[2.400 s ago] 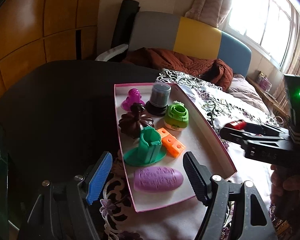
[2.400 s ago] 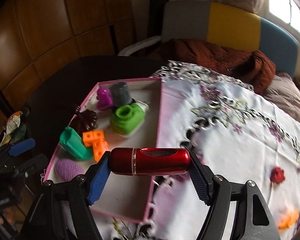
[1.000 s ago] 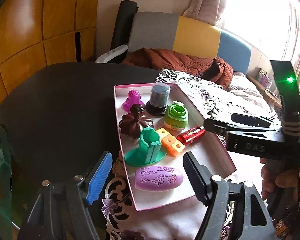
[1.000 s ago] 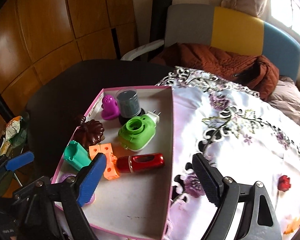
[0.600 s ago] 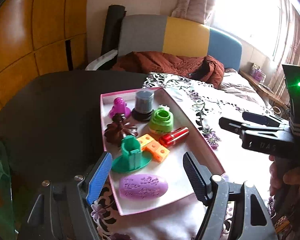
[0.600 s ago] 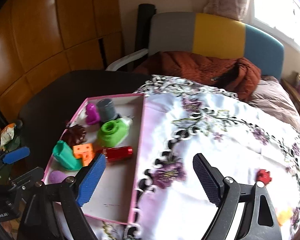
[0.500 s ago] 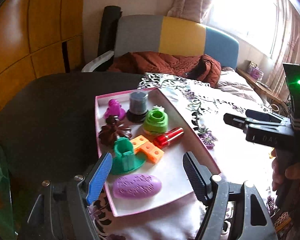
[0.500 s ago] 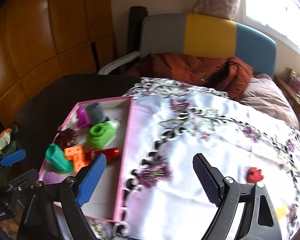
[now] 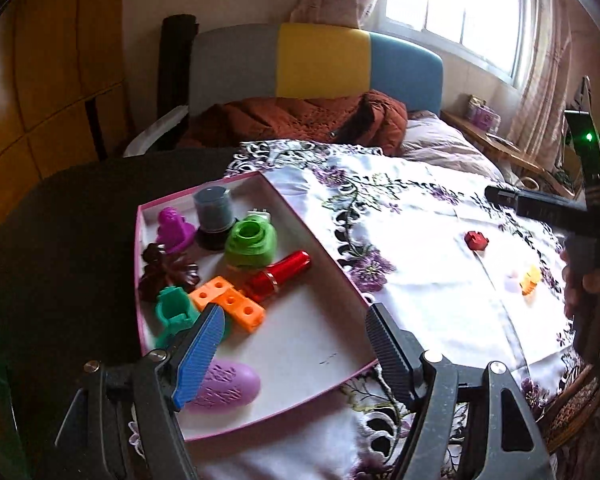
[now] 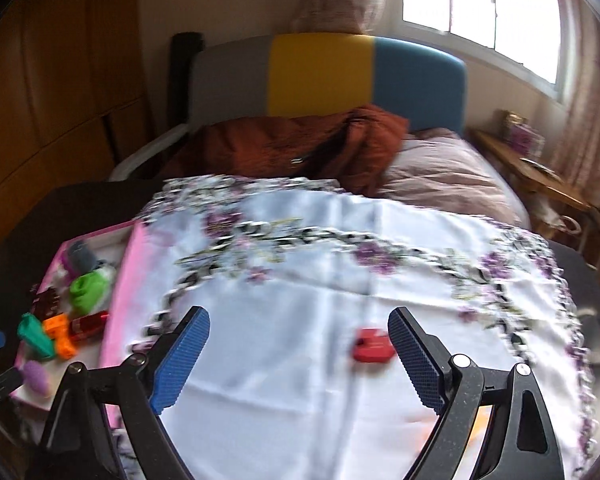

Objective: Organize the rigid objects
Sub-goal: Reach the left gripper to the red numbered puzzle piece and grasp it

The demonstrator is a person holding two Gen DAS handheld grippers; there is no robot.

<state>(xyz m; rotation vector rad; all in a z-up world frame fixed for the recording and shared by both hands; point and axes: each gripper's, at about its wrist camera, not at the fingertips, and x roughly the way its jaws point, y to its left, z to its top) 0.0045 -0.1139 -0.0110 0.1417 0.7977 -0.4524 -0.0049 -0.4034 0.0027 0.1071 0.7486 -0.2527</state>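
A pink-rimmed white box [image 9: 332,264] holds several toys: a red cylinder [image 9: 278,274], an orange block [image 9: 230,304], a green cup [image 9: 252,242], a teal piece [image 9: 174,312], a purple oval [image 9: 226,386]. My left gripper [image 9: 292,346] is open and empty over the box's near end. My right gripper [image 10: 296,354] is open and empty above the floral cloth, just left of a small red piece [image 10: 374,348]. That red piece [image 9: 476,240] and a yellow piece [image 9: 530,280] lie loose on the cloth. The box shows at the left of the right wrist view [image 10: 118,300].
The white floral cloth [image 9: 420,248] covers a dark round table [image 9: 80,208]. A chair with a brown garment [image 9: 300,120] stands behind. The right gripper's body [image 9: 560,212] hangs over the table's right side. The right wrist view is blurred.
My right gripper let go of the red cylinder in the box, opened, and swung right over the cloth toward the small red piece. My left gripper turned right and stayed open.
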